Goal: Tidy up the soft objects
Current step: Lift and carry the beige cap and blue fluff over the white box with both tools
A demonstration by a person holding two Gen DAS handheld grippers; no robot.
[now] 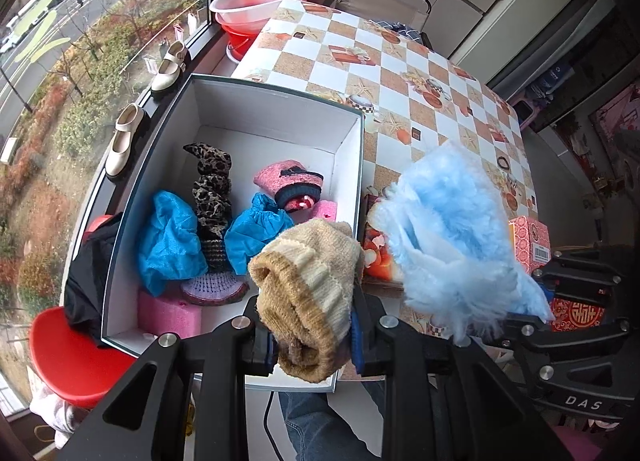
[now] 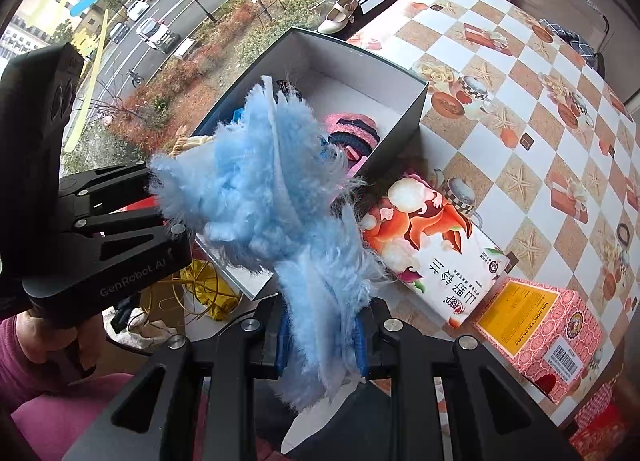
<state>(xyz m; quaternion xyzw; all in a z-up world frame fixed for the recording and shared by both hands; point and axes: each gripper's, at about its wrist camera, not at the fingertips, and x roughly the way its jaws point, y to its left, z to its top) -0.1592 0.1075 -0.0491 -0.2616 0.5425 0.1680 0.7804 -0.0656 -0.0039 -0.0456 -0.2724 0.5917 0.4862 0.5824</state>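
My left gripper (image 1: 312, 345) is shut on a tan and cream knit hat (image 1: 308, 285), held above the near edge of a white open box (image 1: 344, 165). The box holds blue shoe covers (image 1: 168, 241), a leopard-print cloth (image 1: 212, 189), a pink knit item (image 1: 288, 181) and pink foam (image 1: 168, 315). My right gripper (image 2: 320, 341) is shut on a fluffy light-blue fabric (image 2: 272, 197), held up beside the box (image 2: 396, 129); the fabric also shows in the left wrist view (image 1: 448, 229). The left gripper body (image 2: 100, 229) appears at the left of the right wrist view.
The checkered tablecloth (image 1: 400, 73) covers the table. A floral packet (image 2: 436, 249) and a pink carton (image 2: 548, 333) lie right of the box. A red stool (image 1: 68, 353), cream shoes (image 1: 124, 141) on the sill and pink basins (image 1: 256, 1) stand by the window.
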